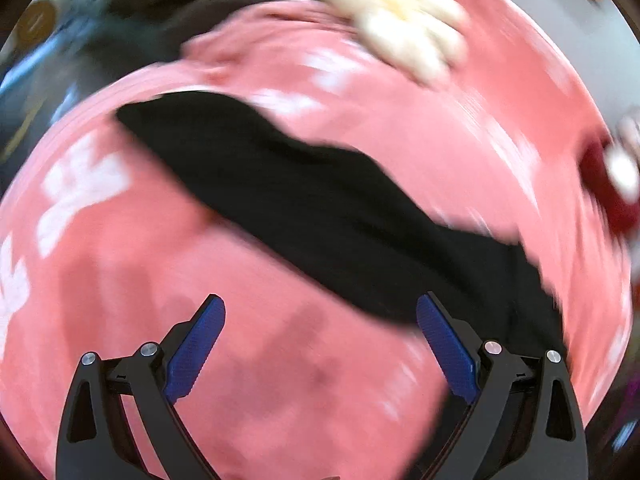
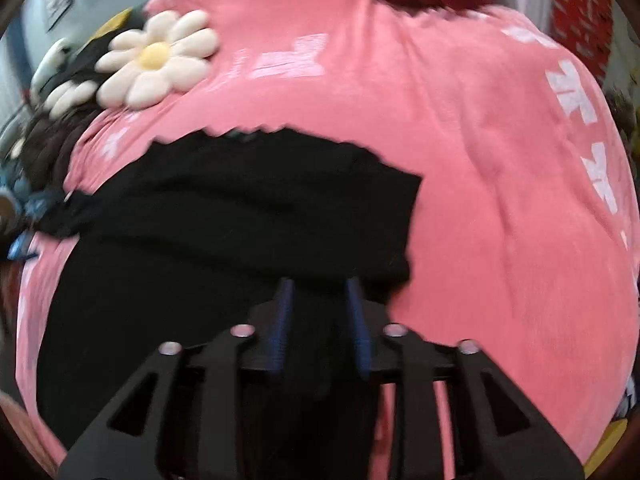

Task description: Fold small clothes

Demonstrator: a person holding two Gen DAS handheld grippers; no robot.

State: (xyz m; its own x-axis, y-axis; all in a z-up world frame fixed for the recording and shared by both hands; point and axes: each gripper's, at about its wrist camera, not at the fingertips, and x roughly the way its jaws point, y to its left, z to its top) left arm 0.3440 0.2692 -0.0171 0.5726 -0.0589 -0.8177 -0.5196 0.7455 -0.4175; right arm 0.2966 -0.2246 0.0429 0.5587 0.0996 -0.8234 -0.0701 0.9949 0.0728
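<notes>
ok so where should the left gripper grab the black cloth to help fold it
Take the free narrow end of the black cloth, coming in from the near edge. The right gripper already pinches the opposite end, and the left gripper is open and empty over the pink cover.

Your left claw (image 1: 320, 336) hangs with its blue pads (image 1: 196, 354) spread wide, nothing between them. Your right claw (image 2: 320, 320) has its pads (image 2: 282, 320) drawn close, pinching dark cloth, pointing toward 12 o'clock.
</notes>
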